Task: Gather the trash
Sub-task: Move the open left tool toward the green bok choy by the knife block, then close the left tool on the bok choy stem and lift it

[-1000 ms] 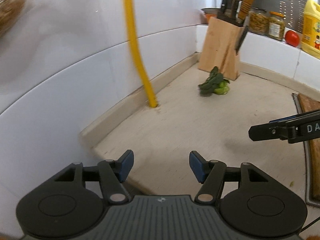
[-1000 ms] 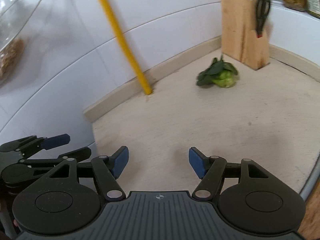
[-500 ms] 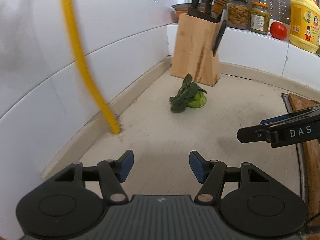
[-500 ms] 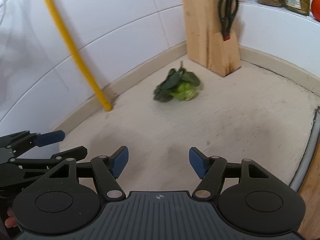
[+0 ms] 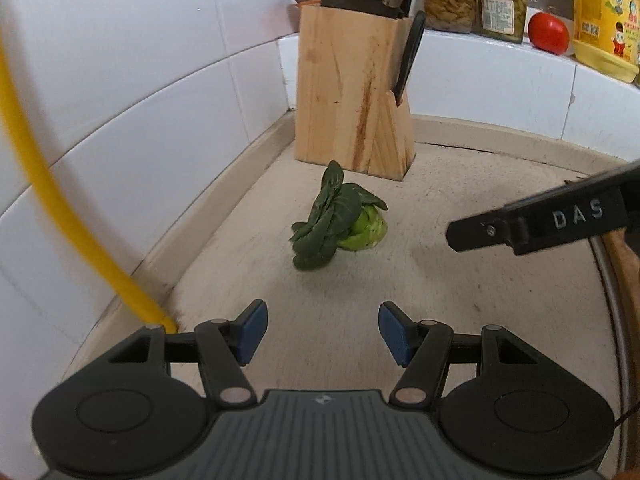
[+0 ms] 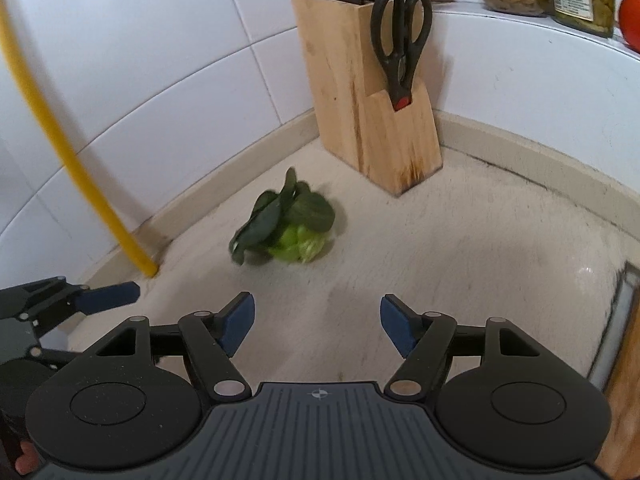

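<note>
A clump of leafy greens (image 5: 340, 220) is seen lying on the beige countertop (image 5: 460, 292) at the centre of the left wrist view, just in front of the wooden knife block (image 5: 352, 92) in the corner. In the right wrist view the greens (image 6: 286, 228) are found left of centre and slightly blurred.

The left gripper (image 5: 320, 334) is held with its jaws apart at the lower middle of its frame, nothing between them. The right gripper (image 6: 316, 326) is likewise empty, its jaws set wide. Both are well short of the greens.

Only in the left wrist view are a yellow bottle (image 5: 604, 16) and a whole tomato (image 5: 549, 33) shown on the ledge at upper right, and one black finger of the right gripper marked "DAS" is seen entering from the right edge. Only in the right wrist view are the black scissors (image 6: 400, 44) seen face-on in the block, and the left gripper's blue pads (image 6: 108, 296) at lower left. A yellow pipe (image 5: 44, 200) is visible against the tiled wall at the left in both.
</note>
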Demonstrator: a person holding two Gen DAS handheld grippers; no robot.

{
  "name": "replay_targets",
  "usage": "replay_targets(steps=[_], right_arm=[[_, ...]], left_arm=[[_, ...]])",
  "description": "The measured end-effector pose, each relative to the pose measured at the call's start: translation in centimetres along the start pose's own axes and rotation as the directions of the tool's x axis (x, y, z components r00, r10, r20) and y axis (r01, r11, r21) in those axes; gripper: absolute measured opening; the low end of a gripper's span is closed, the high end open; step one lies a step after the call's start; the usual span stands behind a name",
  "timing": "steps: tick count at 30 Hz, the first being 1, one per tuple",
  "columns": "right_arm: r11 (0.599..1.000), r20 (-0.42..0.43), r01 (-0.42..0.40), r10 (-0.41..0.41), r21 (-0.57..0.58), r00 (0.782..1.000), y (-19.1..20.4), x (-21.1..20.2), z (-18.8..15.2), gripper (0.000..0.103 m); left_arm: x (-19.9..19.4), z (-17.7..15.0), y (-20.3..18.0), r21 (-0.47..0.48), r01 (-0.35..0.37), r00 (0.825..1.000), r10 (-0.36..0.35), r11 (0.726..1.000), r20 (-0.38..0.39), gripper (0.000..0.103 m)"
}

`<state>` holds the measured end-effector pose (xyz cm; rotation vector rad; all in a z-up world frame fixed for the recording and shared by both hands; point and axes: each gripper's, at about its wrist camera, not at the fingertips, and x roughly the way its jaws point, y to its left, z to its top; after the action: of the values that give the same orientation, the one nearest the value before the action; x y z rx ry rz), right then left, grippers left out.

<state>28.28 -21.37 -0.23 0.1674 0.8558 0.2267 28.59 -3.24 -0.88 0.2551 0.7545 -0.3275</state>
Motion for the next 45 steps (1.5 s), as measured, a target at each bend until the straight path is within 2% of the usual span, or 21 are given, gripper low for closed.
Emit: replay_targets(steps=[9, 24, 31, 35, 38, 42, 45], right_arm=[[1.000, -0.020, -0.026, 0.026, 0.004, 0.999, -0.6, 4.0, 3.1, 0.078], [0.999, -0.028, -0.045, 0.045, -0.021, 0.999, -0.2, 8.3, 6.5, 0.083], [0.998, -0.060, -0.066, 0.065, -0.016, 0.996, 0.0, 11.1, 7.7, 0.086], [0.995, -0.092, -0.097, 0.097, 0.009, 0.991, 0.1, 12.3, 8.3, 0.086], [0.993, -0.117, -0.113, 0.117, 0.041, 0.986, 0.1, 13.2, 8.3, 0.080], [0.984, -0.136, -0.157, 0.167, 0.078, 0.977, 0.0, 13.1, 7.9, 0.063], [0.986, -0.133, -0.152, 0.160, 0.068, 0.978, 0.4, 12.7, 7.6, 0.062]], left_arm=[[3.9, 1.6, -0.3, 0.027, 0.023, 1.000, -0.023, 0.999, -0.022, 0.057], [8.1, 3.2, 0.6, 0.048, 0.066, 0.998, -0.065, 0.997, -0.021, 0.057], [10.2, 3.5, 0.9, 0.048, 0.082, 0.996, -0.081, 0.995, -0.025, 0.057], [11.2, 3.8, 1.3, 0.034, 0.122, 0.992, -0.122, 0.992, -0.024, 0.058], [11.5, 4.0, 1.5, 0.024, 0.137, 0.991, -0.136, 0.990, -0.018, 0.058], [11.6, 3.8, 1.8, 0.023, 0.151, 0.988, -0.150, 0.988, -0.022, 0.055], [11.8, 3.8, 1.8, 0.016, 0.160, 0.987, -0.159, 0.987, -0.032, 0.049]])
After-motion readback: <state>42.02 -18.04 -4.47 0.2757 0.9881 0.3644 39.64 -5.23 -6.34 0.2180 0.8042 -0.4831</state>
